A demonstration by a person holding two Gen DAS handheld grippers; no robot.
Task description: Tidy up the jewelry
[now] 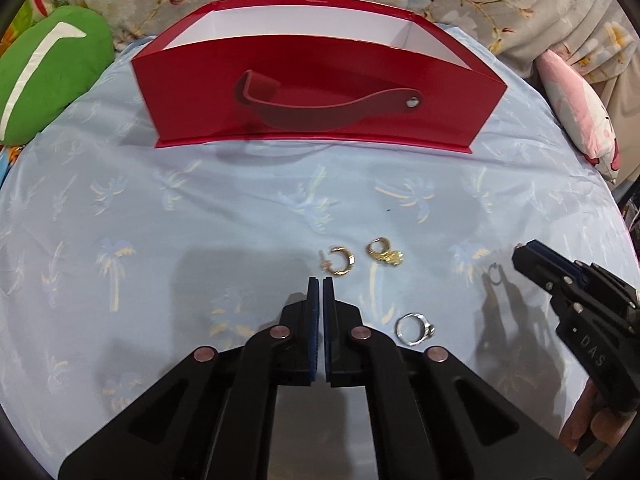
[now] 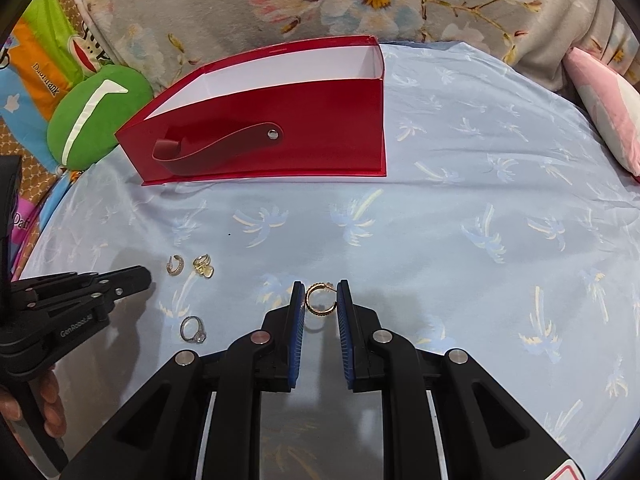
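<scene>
Surface is a bed covered by a pale blue sheet (image 2: 480, 184) printed with small palm trees in white and light yellow; cloth lies mostly smooth, with shallow creases. Behind it, a grey blanket (image 2: 248, 4) with large white, pink and blue flowers fills the far side. At the left edge, a round green cushion (image 1: 48, 76) with a white stripe rests against the sheet. Beyond it, bright cartoon-print fabric (image 2: 36, 68) in orange, blue and green. At the right edge, a pink and white pillow (image 2: 608, 108). Light is even, from above; soft shadows fall on the sheet.
</scene>
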